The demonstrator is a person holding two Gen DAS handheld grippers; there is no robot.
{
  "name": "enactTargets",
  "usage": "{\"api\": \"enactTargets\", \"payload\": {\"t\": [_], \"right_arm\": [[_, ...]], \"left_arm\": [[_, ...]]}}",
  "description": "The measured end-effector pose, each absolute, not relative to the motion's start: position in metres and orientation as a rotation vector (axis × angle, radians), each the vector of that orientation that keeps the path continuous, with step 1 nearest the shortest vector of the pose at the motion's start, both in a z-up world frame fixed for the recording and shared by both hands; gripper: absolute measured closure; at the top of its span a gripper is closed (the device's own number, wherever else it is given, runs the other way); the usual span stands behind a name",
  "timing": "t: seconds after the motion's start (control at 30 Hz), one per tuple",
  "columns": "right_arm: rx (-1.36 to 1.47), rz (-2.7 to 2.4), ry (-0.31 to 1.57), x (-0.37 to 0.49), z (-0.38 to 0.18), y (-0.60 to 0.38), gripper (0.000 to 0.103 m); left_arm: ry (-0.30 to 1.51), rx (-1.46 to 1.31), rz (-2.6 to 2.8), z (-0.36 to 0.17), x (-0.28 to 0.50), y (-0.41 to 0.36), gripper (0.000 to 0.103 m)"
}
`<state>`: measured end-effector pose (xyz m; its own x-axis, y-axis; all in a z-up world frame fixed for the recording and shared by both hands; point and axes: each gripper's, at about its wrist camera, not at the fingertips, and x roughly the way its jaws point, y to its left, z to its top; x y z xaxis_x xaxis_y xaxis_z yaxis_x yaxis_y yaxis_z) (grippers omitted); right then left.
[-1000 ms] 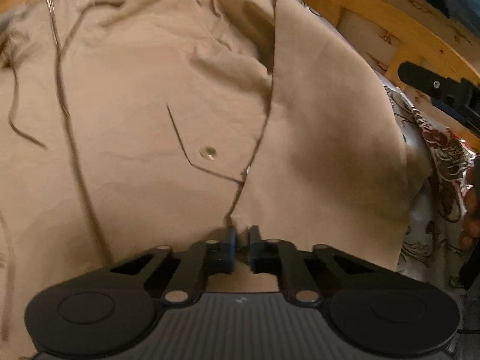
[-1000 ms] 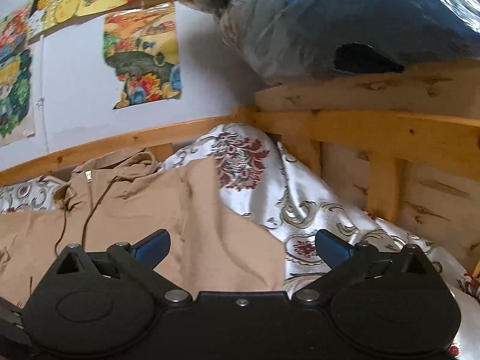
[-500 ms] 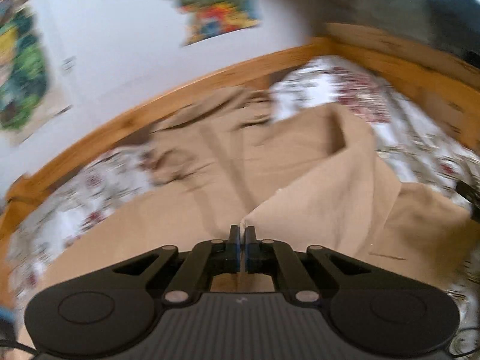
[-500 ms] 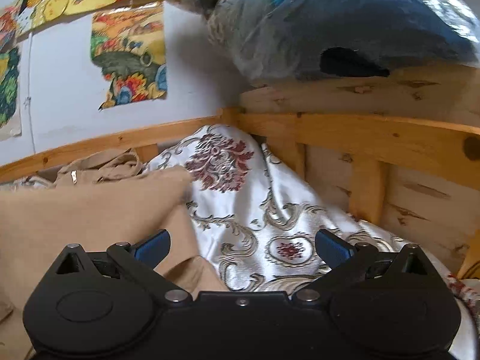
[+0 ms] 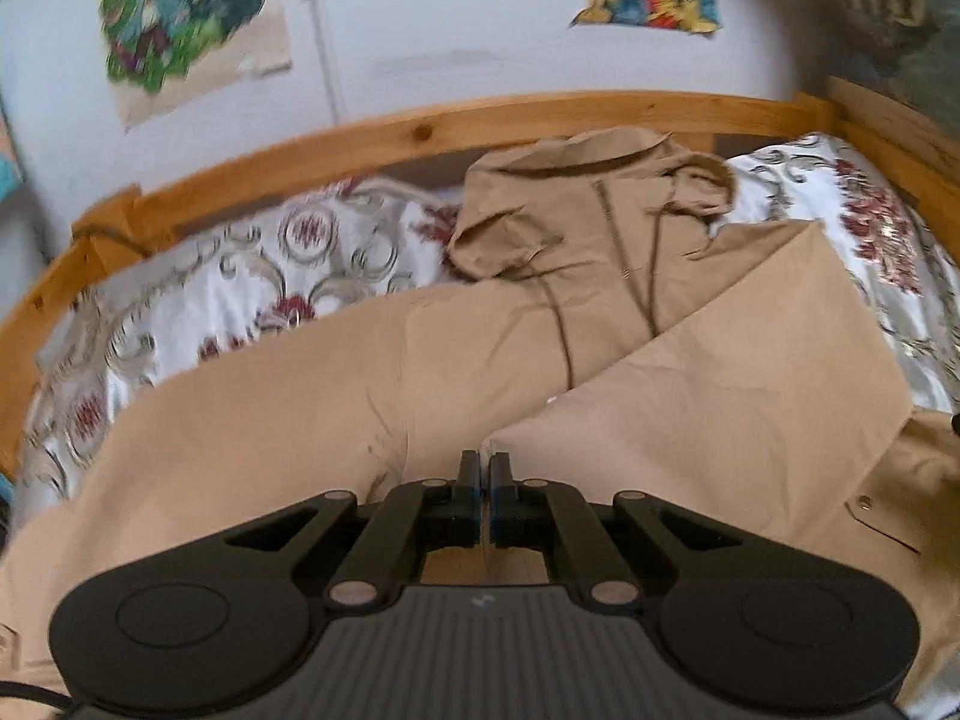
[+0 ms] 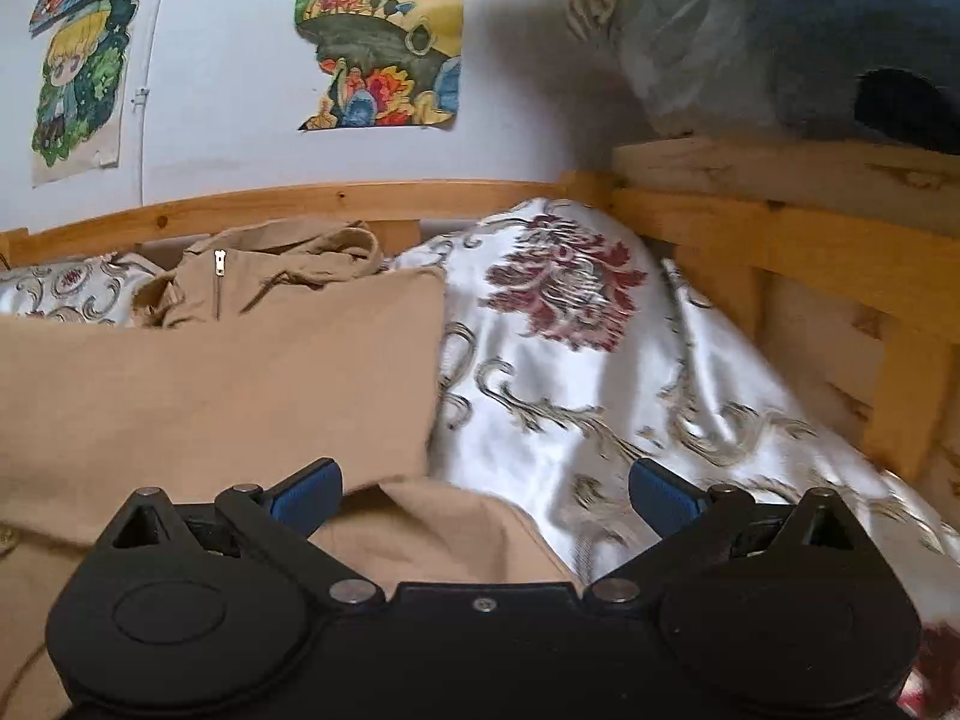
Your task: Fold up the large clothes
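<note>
A large tan hooded jacket (image 5: 300, 420) lies spread on the bed, its hood (image 5: 576, 210) bunched toward the far rail. My left gripper (image 5: 485, 465) is shut on the corner of a folded-over panel (image 5: 750, 384), holding it up above the jacket's body. In the right wrist view the jacket (image 6: 210, 396) fills the left half, its zipper pull (image 6: 219, 267) showing near the hood. My right gripper (image 6: 486, 489) stands open over the jacket's right edge, with nothing between its blue pads (image 6: 306, 489).
A white satin bedspread (image 6: 600, 390) with red floral print covers the bed and shows around the jacket (image 5: 240, 288). A wooden rail (image 5: 420, 132) runs along the wall. Wooden slats (image 6: 810, 252) rise at the right, under a blue plastic-wrapped bundle (image 6: 810, 30). Posters (image 6: 384, 36) hang on the wall.
The left gripper closed on the panel's edge, then rose and tilted up with it, bringing the wall into view. The right gripper shifted sideways and stayed open.
</note>
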<state>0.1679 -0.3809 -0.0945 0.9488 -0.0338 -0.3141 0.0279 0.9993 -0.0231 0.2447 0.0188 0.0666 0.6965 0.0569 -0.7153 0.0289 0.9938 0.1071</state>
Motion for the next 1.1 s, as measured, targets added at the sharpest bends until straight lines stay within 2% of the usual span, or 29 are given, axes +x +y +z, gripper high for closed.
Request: {"api": "enactTargets", "payload": {"t": [0.1, 0.2, 0.37, 0.43, 0.53, 0.63, 0.7, 0.73, 0.87, 1.0, 1.1], "right_arm": [[-0.005, -0.031, 0.333, 0.195, -0.093, -0.374, 0.014], [0.069, -0.011, 0.386, 0.222, -0.103, -0.367, 0.017], [0.013, 0.014, 0.429, 0.233, -0.130, -0.357, 0.012], [0.008, 0.017, 0.422, 0.232, -0.133, -0.360, 0.004], [-0.018, -0.047, 0.394, 0.231, -0.132, -0.367, 0.004], [-0.112, -0.195, 0.398, 0.237, -0.133, -0.375, 0.008], [-0.052, -0.205, 0.434, 0.241, -0.135, -0.389, 0.009], [-0.020, -0.200, 0.427, 0.240, -0.135, -0.394, 0.010], [-0.056, -0.105, 0.286, 0.222, -0.123, -0.382, 0.006], [-0.210, 0.022, 0.273, 0.224, -0.128, -0.347, 0.004], [-0.352, -0.037, 0.356, 0.245, -0.143, -0.336, 0.008]], "left_arm": [[0.811, 0.121, 0.044, 0.045, 0.254, 0.026, 0.102], [0.812, 0.158, 0.107, 0.030, 0.262, 0.030, 0.102], [0.843, 0.187, 0.222, 0.010, 0.277, 0.035, 0.102], [0.856, 0.217, 0.259, -0.002, 0.285, 0.033, 0.102], [0.891, 0.235, 0.301, -0.020, 0.296, 0.030, 0.102], [0.922, 0.213, 0.303, -0.035, 0.302, 0.028, 0.101], [0.946, 0.200, 0.293, -0.041, 0.305, 0.026, 0.092], [0.959, 0.194, 0.291, -0.043, 0.306, 0.027, 0.083], [0.933, 0.118, 0.264, -0.040, 0.296, 0.036, 0.063], [0.906, 0.065, 0.236, -0.032, 0.279, 0.044, 0.057], [0.898, 0.046, 0.217, -0.029, 0.266, 0.047, 0.051]]}}
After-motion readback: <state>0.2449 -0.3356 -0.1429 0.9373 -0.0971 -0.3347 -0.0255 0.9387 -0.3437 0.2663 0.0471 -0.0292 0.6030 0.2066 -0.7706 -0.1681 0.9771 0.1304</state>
